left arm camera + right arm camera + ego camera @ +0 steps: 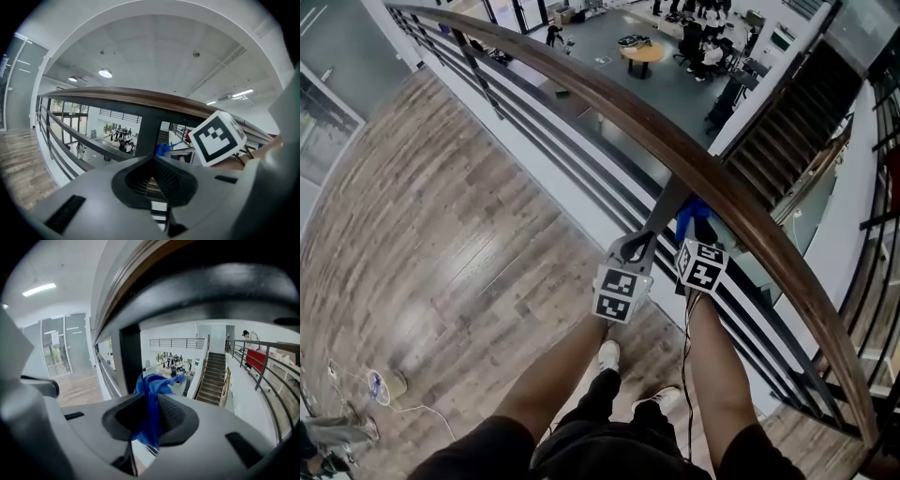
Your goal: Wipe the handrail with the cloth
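The brown wooden handrail (609, 103) curves from the far left to the near right; it also crosses the left gripper view as the handrail (140, 97) and looms over the right gripper view as the handrail (136, 282). My right gripper (693, 232) is shut on a blue cloth (692, 216) just under the rail. The cloth (151, 387) bunches up out of the right gripper (149, 405) beside a dark post (130, 359). My left gripper (667, 204) sits close to its left, and the left gripper (152, 161) is shut with nothing in it.
Dark horizontal bars (544, 141) run below the rail. Beyond it is a drop to a lower hall with people and a round table (639, 52). A staircase (787, 131) descends at right. Wooden floor (441, 244) lies at left, with a cable (394, 398).
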Demonstrator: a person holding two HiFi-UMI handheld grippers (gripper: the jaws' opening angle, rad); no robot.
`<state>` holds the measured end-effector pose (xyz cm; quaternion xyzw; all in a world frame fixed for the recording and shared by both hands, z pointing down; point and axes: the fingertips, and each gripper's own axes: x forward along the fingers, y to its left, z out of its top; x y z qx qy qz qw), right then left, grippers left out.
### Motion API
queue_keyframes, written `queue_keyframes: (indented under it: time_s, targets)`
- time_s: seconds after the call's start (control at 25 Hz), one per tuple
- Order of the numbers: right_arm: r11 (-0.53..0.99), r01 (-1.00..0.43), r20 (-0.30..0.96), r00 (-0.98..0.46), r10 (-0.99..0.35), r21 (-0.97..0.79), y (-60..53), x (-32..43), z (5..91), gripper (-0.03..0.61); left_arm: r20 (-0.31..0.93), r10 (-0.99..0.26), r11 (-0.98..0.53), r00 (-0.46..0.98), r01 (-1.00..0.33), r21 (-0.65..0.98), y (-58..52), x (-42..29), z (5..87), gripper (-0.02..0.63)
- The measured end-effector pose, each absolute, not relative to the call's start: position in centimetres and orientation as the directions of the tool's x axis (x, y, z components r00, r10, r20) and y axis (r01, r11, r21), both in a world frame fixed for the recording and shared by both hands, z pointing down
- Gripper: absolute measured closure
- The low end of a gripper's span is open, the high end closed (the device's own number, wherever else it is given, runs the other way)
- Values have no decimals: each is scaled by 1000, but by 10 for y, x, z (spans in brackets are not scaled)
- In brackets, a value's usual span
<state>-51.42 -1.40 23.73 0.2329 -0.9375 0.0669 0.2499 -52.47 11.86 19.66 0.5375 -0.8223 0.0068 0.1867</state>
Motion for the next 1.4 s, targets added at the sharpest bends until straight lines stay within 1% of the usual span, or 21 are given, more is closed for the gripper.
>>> queue_keyframes:
  time_s: [0.08,0.32,0.52,0.6,1.12,1.28,1.4]
  targets:
    - [888,-459,540,-737,-408,44,-15,-518,250,488,317,-879,428,-357,-883,192,120,-529,198,609]
    - [901,-399,556,-715,-423,172,-11,-529,253,489,332,-864,458,-379,-865,205,132,-538,208,609]
    - [904,-364,589,-688,-423,224,-12,-524,257,489,384,-849,465,-362,-858,219,132,-523,219,609]
    - [905,-362,598,-682,-421,225,-14,-517,257,489,380,-848,468,-370,-859,208,127,-516,218,609]
    - [871,-430,623,-621,-475,236,-47,-429,253,489,385,-881,386,-277,-890,242,89,-444,211,609]
    - [859,-450,629,-600,-494,245,-60,-398,253,489,381,-884,373,-272,-901,222,77,-427,208,609]
    - [843,-486,638,-578,-509,232,-71,-373,253,489,383,-892,341,-241,-914,219,64,-412,204,609]
